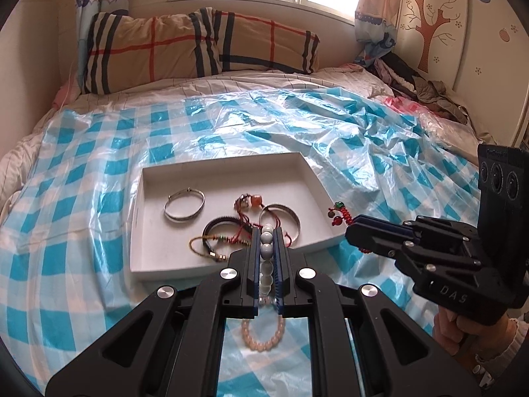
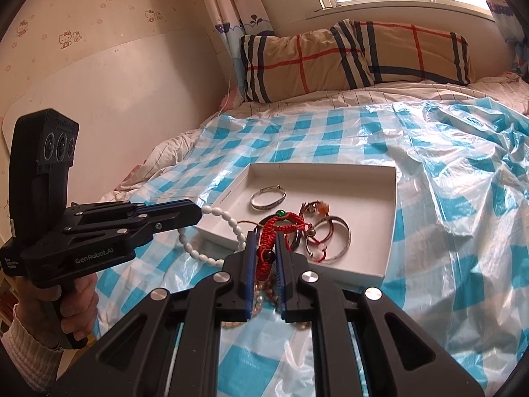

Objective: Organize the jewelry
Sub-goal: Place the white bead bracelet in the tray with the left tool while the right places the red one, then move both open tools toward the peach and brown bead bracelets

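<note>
A bed covered with a crinkled blue-and-white checked plastic sheet (image 1: 99, 178) carries a shallow white tray (image 1: 228, 165), and the tray is what both hands must reach. Seen from the left wrist, the tray lies straight ahead of and below the left hand-held gripper (image 1: 267, 231), its long side running left to right across the view. This gripper is closed almost fully on a white bead bracelet (image 1: 266, 248), whose beads sit in a line between the two fingers while the rest of the loop hangs out of sight from this camera. From the right wrist view the same bracelet (image 2: 211, 231) droops in a curve from the left gripper's tip, just short of the tray's near left corner. The right hand-held gripper (image 2: 267, 241) is also nearly closed, pinching a red braided cord bracelet (image 2: 281, 225) with a green bead; its tip appears in front of the tray's near edge, so this hand looks the nearer of the two to a drop. Both grippers slope downward toward the bed, each held by a hand in a ribbed pale sleeve (image 2: 26, 357). Already in the tray are a silver bangle (image 1: 184, 205), a second wider bangle (image 1: 291, 221), and a tangle of cords. A pink bead bracelet (image 1: 263, 334) lies on the sheet beneath the left gripper, outside the tray.
</note>
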`<state>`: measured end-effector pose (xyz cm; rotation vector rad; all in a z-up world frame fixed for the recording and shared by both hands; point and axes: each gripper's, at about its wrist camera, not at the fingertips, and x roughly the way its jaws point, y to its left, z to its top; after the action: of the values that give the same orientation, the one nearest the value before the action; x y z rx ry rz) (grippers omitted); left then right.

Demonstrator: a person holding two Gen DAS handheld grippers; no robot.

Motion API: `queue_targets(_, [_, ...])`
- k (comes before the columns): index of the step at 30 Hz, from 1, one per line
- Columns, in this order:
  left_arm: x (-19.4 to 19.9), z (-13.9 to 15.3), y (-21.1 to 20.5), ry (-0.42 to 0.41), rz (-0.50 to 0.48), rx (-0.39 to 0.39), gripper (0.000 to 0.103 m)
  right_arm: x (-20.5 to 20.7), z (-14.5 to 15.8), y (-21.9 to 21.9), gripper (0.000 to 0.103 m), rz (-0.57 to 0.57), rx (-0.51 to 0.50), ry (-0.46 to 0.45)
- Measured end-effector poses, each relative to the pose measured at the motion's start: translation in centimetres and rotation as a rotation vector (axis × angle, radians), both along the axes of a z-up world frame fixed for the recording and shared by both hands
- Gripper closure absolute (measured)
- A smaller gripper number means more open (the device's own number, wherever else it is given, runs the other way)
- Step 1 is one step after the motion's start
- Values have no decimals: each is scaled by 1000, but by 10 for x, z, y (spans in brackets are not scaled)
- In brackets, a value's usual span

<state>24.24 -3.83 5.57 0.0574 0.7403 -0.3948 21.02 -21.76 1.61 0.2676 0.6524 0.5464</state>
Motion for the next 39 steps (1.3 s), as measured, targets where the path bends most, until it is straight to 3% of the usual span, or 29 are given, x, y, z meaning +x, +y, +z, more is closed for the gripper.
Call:
queue_targets(9, [37, -2, -3, -35, 38, -7, 96, 31, 1, 9, 91, -3, -26, -50])
queue_targets(10, [44, -8, -3, -41, 66, 28, 96, 39, -3, 14, 88, -5, -67, -38])
queue_targets(11, [53, -16, -5, -36, 95, 82, 96, 48, -10, 17, 75, -13, -99, 2])
queue_targets(13, [69, -38, -6, 18, 178, 217, 96, 57, -21, 12, 72, -29, -53, 55])
queue_targets(14, [69, -43, -4, 38, 188, 219, 96, 54, -22, 9, 72, -30, -40, 59])
queue_targets(17, [54, -47, -2, 19, 201, 256, 92, 37, -21, 1, 72, -38, -37, 44])
queue_targets(22, [21, -42, 0, -7, 227, 286, 62, 7, -22, -16, 72, -57, -26, 76])
queue_targets(25, [-2, -36, -1, -24, 235, 300, 55, -12, -19, -22, 71, -63, -24, 80])
queue_targets(28, [-24, -29, 0, -30, 247, 304, 50, -27, -13, -26, 66, -68, -20, 78])
queue_targets(39, [-69, -14, 6, -36, 257, 296, 42, -62, 0, -31, 63, -73, -10, 80])
